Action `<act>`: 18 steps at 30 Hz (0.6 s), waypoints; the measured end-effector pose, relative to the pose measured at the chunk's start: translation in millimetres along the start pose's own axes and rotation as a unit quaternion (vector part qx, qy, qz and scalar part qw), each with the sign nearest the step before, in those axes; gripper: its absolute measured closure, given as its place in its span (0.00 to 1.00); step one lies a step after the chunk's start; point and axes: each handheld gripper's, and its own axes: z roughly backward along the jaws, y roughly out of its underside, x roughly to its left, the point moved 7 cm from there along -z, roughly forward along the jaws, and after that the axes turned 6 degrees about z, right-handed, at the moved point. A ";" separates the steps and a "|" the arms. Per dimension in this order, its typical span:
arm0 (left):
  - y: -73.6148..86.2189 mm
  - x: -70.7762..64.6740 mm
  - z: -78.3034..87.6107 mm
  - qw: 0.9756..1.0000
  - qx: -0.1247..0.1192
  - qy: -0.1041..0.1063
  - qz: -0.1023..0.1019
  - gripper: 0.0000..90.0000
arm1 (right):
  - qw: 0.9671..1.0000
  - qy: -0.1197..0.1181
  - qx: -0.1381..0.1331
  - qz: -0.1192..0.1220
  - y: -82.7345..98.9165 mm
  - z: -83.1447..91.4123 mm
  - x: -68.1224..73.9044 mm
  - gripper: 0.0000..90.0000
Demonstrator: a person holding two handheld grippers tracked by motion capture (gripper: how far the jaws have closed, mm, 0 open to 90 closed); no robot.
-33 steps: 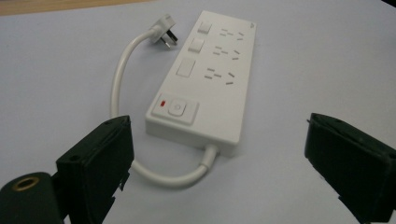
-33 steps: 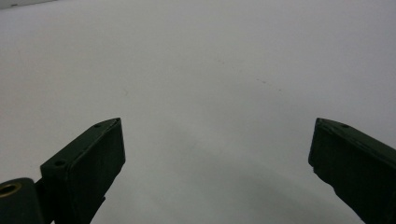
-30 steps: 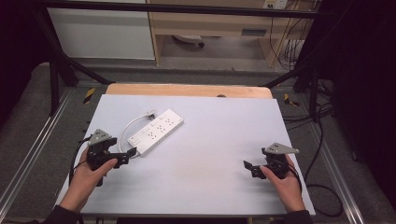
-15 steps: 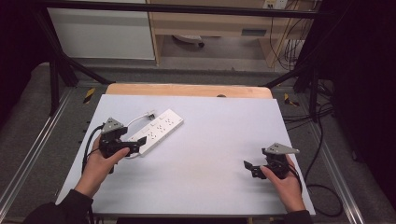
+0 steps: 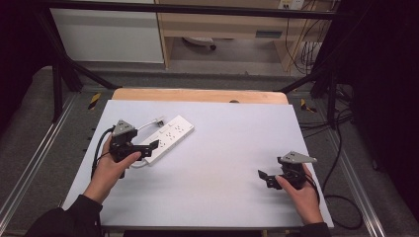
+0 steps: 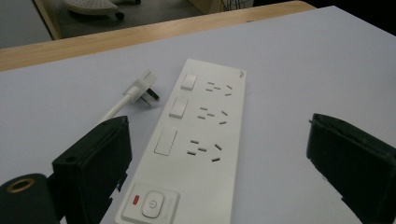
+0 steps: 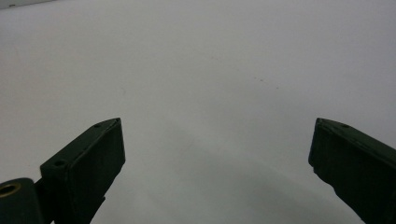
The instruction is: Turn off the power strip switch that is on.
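A: What is nearest to the person?

B: The two hands at the near edge of the tabletop. The left hand holds the left tool and the right hand holds the right tool.

A: How do the jaws of the left tool stand?

B: They are wide apart. In the left gripper view the near end of the white power strip lies between the two black jaws, but they do not touch it. The round power button with a small red light beside it is at this near end.

A: And the right tool?

B: Its jaws are also apart, with nothing between them. The right gripper view looks along them at the bare pale surface. This tool is well apart from the strip, at the right side.

A: Where does the strip lie?

B: Flat on the left half of the tabletop, at an angle, its far end pointing toward the middle. Three rocker switches and three groups of socket holes run along it.

A: What is beyond it?

B: Its white plug lies just beside the far part of the strip, on its left, at the end of a white cable. Farther still is the wooden edge of the tabletop.
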 end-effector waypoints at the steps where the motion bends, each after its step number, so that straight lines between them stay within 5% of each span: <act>1: -1.1 -0.3 -0.5 1.000 -0.002 0.001 0.002 0.07 | 1.000 0.000 0.000 0.000 0.0 0.0 0.0 0.05; 18: -13.8 1.8 -10.5 1.000 -0.004 -0.010 -0.006 0.07 | 1.000 -0.001 0.000 0.000 0.1 0.1 0.6 0.05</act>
